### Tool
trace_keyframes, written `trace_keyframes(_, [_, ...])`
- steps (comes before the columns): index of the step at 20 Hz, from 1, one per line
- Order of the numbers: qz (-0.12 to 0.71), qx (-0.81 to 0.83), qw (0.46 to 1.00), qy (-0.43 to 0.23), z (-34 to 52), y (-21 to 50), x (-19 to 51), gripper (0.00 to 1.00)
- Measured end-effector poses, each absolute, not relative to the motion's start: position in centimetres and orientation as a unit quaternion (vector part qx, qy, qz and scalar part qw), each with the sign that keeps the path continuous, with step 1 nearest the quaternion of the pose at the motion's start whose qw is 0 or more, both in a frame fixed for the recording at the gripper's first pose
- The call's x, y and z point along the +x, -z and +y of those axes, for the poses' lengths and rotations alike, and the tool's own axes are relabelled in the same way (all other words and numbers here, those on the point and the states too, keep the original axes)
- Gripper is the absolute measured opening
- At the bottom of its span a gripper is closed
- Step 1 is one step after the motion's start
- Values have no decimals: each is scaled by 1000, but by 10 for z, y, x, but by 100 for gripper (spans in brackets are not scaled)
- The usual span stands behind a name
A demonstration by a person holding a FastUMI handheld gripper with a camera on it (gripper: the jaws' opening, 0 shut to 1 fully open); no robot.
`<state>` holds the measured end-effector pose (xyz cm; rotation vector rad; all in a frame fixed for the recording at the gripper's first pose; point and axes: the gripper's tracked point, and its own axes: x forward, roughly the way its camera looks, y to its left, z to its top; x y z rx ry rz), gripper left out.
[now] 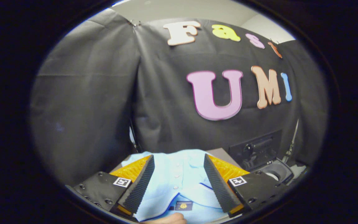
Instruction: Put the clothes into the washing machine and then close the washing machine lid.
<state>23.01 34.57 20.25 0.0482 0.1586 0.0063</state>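
A light blue collared shirt [179, 183] with small buttons lies spread flat on the table, directly under and between my fingers. My gripper [179, 161] stands open above it, its two fingers wide apart and touching nothing. Beyond the right finger, at the table's far right, sits the small dark washing machine [261, 157]. Its lid [256, 147] stands raised and the round drum opening [273, 172] shows pale inside.
A strip of grey table [221, 154] shows past the shirt, toward the machine. Black cloth walls close in the booth behind and to the left. A bit of a hand [166, 219] shows at the shirt's near edge.
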Motion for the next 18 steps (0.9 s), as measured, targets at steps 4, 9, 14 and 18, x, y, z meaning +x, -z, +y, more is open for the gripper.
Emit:
trace_keyframes(4, [228,-42,972,-34,362,-130,252,99])
trace_keyframes(9, [222,41,974,-31,365,-128,257,95])
trace_keyframes(14, [222,8,975,5,358,-127,260,90])
trace_keyframes(18, [240,-20,971,10,357,-124,257,89])
